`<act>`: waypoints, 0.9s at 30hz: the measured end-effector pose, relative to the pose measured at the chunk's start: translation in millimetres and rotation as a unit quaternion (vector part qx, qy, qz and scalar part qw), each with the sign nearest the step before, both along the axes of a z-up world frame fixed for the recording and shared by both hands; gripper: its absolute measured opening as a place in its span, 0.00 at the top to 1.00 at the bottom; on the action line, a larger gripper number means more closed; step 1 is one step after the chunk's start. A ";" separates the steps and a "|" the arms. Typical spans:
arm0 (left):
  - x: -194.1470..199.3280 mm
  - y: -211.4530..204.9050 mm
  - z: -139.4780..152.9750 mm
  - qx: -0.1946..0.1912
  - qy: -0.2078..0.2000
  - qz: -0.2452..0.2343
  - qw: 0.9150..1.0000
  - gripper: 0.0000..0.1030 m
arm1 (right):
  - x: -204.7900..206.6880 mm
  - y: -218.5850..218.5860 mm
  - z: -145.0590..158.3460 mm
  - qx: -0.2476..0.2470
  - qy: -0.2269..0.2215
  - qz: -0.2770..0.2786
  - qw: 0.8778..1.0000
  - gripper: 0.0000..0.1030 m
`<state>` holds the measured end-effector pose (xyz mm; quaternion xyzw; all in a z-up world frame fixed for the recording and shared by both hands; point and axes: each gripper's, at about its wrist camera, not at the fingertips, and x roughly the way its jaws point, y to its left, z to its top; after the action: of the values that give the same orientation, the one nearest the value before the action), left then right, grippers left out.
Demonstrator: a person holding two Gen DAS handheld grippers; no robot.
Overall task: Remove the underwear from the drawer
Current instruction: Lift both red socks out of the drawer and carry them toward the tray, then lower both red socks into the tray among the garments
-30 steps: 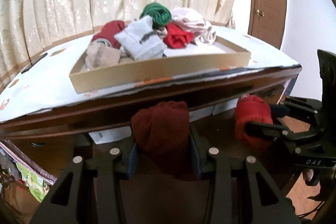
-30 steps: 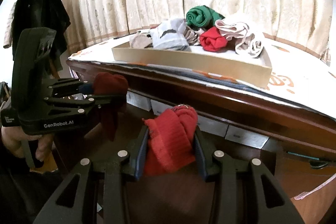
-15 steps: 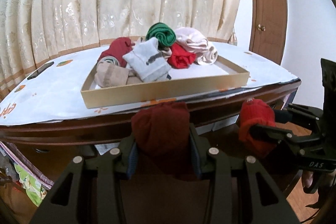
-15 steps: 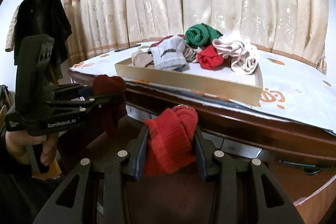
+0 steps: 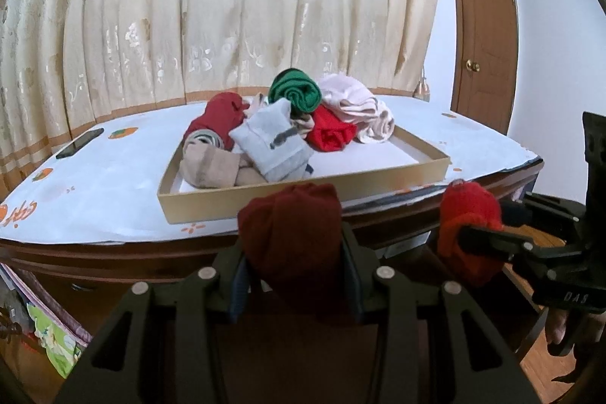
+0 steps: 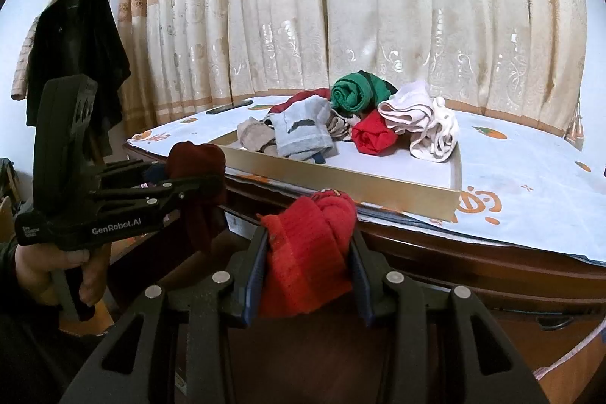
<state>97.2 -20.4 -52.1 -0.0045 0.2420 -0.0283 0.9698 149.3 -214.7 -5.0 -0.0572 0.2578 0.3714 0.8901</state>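
My left gripper [image 5: 295, 252] is shut on a dark red rolled underwear [image 5: 293, 233], held just in front of the table edge. My right gripper [image 6: 308, 245] is shut on a bright red rolled underwear [image 6: 306, 252]. Each shows in the other view: the bright red roll [image 5: 469, 230] to the right, the dark red roll [image 6: 197, 169] to the left. A shallow tan tray [image 5: 303, 199] on the table holds several rolled garments: green [image 5: 297, 93], red [image 5: 329, 133], grey [image 5: 276, 142], beige [image 5: 212, 165], pale pink [image 5: 360, 108]. The drawer itself is not visible.
The wooden table [image 5: 113, 252] carries a white printed cloth [image 5: 94, 184]. A dark phone [image 5: 79, 142] lies at its far left. Curtains hang behind. A door [image 5: 488, 25] is at the right. A dark coat [image 6: 75, 44] hangs at the left.
Both grippers have risen with their rolls, so the tabletop and tray now appear from higher up. The grips have not changed.
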 end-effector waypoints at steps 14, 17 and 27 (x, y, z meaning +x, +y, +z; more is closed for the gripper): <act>2.0 -3.7 18.3 0.003 -0.025 -0.005 1.000 0.61 | 3.3 1.0 10.7 0.007 -0.008 -0.001 1.000 0.59; 4.1 -6.3 22.5 0.005 -0.028 -0.010 1.000 0.61 | 3.3 0.1 13.1 0.008 -0.010 -0.002 1.000 0.59; 15.0 -13.4 40.5 0.008 -0.035 -0.020 0.999 0.61 | 6.7 2.7 23.4 0.007 -0.017 -0.001 1.000 0.59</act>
<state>112.2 -33.8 -11.7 0.0087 0.2079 -0.0456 0.9770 156.0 -211.9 18.4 -0.0568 0.2401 0.3717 0.8950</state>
